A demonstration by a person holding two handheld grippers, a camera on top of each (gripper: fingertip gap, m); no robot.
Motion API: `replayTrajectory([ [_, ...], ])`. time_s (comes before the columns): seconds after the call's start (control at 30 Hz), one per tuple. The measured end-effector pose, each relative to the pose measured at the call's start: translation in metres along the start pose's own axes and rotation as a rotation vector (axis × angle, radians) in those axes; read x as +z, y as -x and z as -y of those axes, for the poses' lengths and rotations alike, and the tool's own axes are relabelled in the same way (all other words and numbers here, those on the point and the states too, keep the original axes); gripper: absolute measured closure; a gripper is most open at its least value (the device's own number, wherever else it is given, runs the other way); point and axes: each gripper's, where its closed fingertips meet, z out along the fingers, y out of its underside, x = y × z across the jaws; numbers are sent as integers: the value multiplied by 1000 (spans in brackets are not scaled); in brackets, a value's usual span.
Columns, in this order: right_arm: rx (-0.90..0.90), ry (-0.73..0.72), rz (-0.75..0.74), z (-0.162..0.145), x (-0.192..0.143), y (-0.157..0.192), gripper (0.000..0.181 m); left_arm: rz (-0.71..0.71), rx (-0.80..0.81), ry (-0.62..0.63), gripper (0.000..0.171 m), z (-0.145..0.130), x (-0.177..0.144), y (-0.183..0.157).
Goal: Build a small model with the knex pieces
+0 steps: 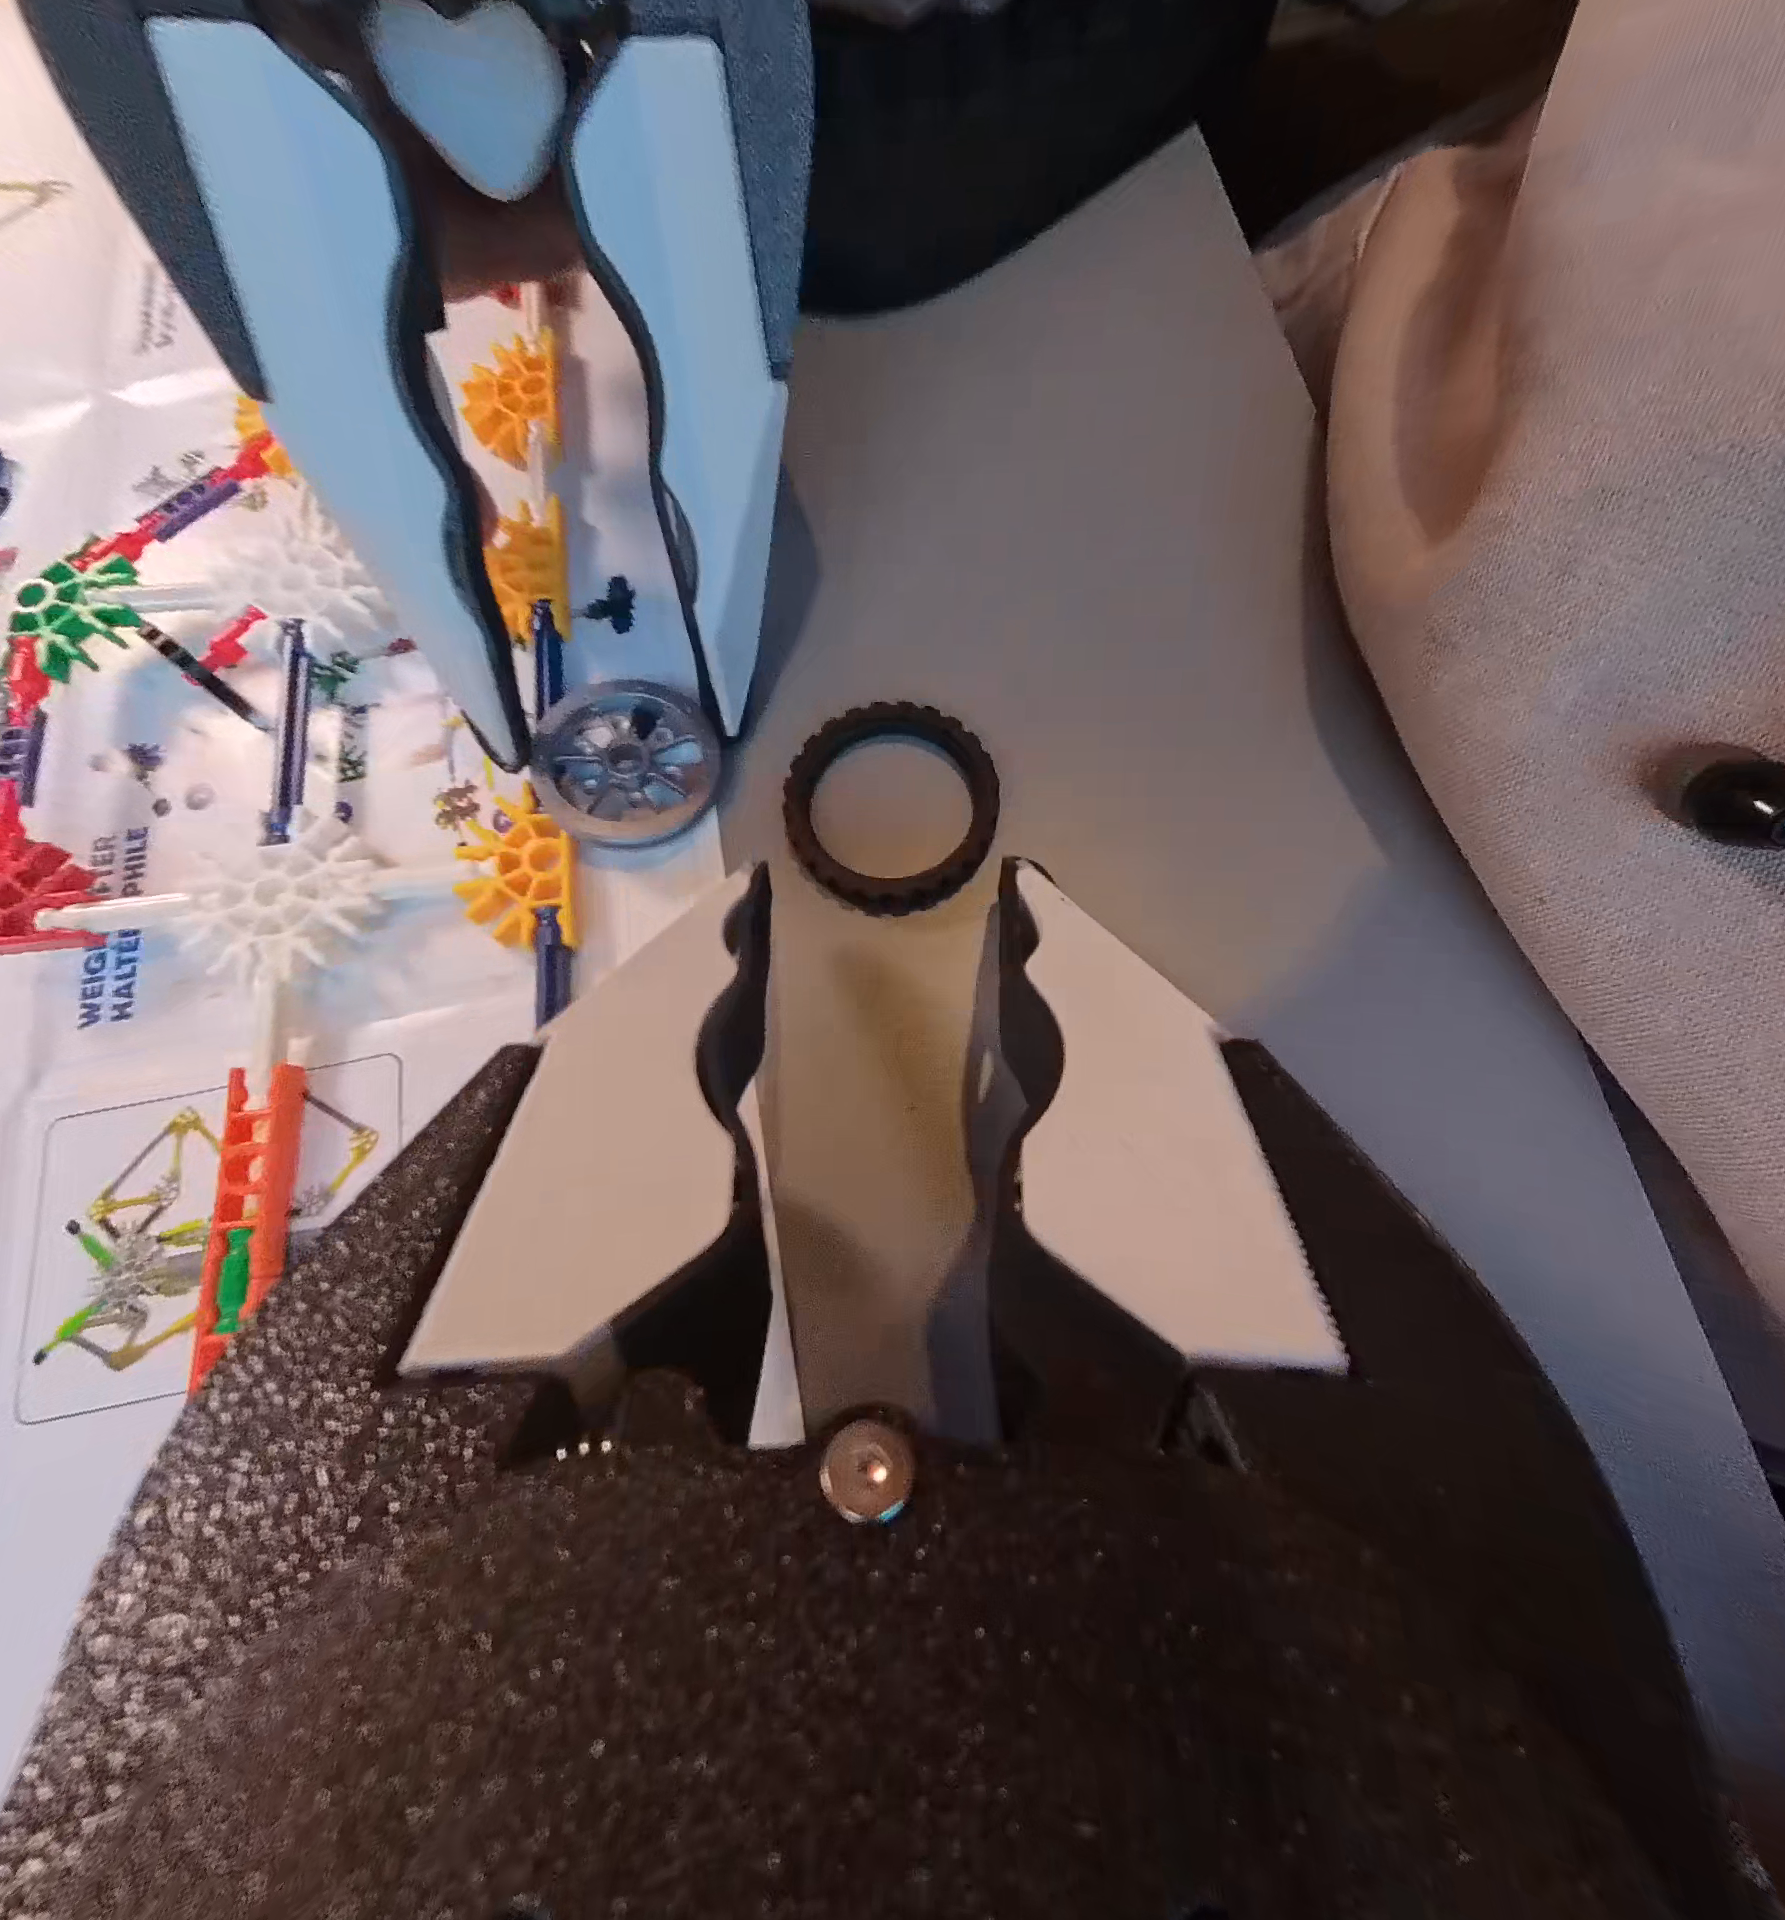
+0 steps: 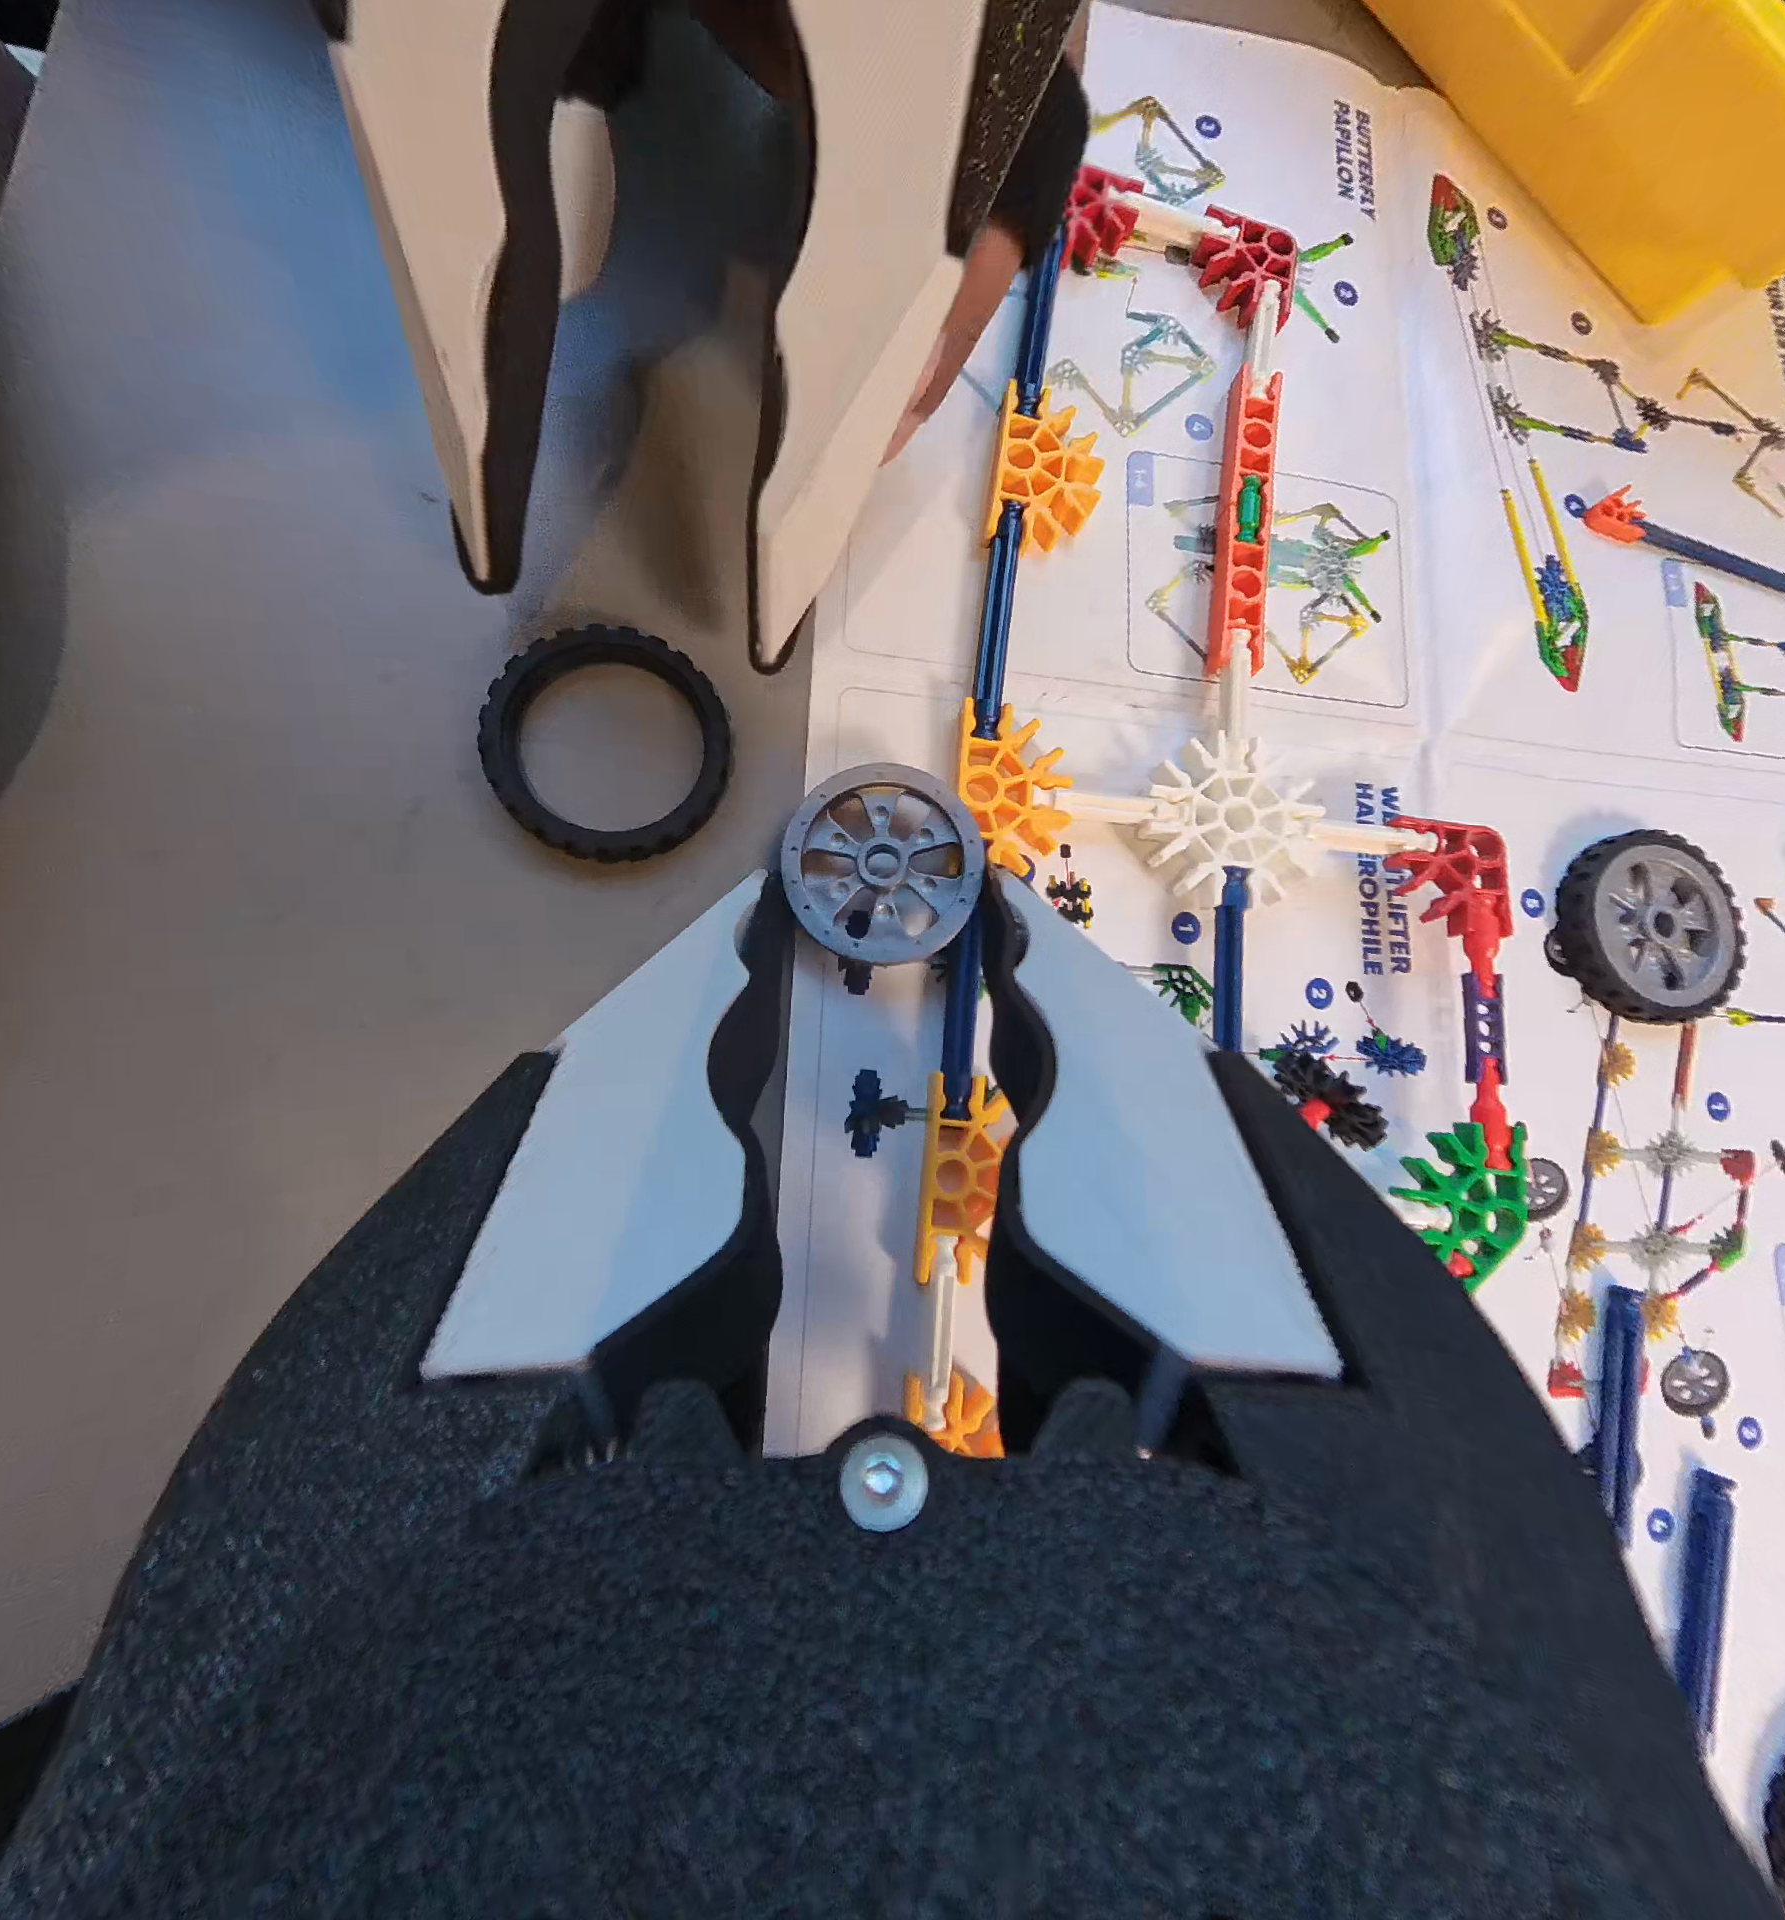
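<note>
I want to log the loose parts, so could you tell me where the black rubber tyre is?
In both views the black tyre lies flat on the grey table, just ahead of the open left gripper and beside the grey wheel hub.

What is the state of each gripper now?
Left gripper: open, empty, beside the black tyre.
Right gripper: shut on the grey wheel hub.

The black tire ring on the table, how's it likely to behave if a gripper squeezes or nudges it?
The black tire ring is a thin hollow band, so it will probably flex into an oval when squeezed. Its knobbly tread should grip the fingers rather than slip. Lying flat on the grey table before the open left gripper, it would likely slide, not roll.
</note>
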Motion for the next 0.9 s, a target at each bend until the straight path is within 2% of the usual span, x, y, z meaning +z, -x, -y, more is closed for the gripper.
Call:
replayTrajectory([
  [0.07,14,-14,21,1,-3,2,144,-2,17,34,130,-3,5,-4],
  [0.17,57,-107,53,14,-17,4,145,40,25,46,139,-1,11,1],
  [0.27,60,-199,157,34,-28,24,145,58,27,47,139,2,14,3],
  [0.37,17,-119,209,27,-16,41,144,54,25,47,140,5,18,3],
  [0.53,16,-35,225,13,-3,46,144,59,26,46,139,5,18,4],
  [0.67,14,-45,208,15,-5,44,142,61,19,25,132,8,15,5],
  [0.9,-5,-68,206,23,-15,47,147,54,1,-46,142,16,6,5],
])
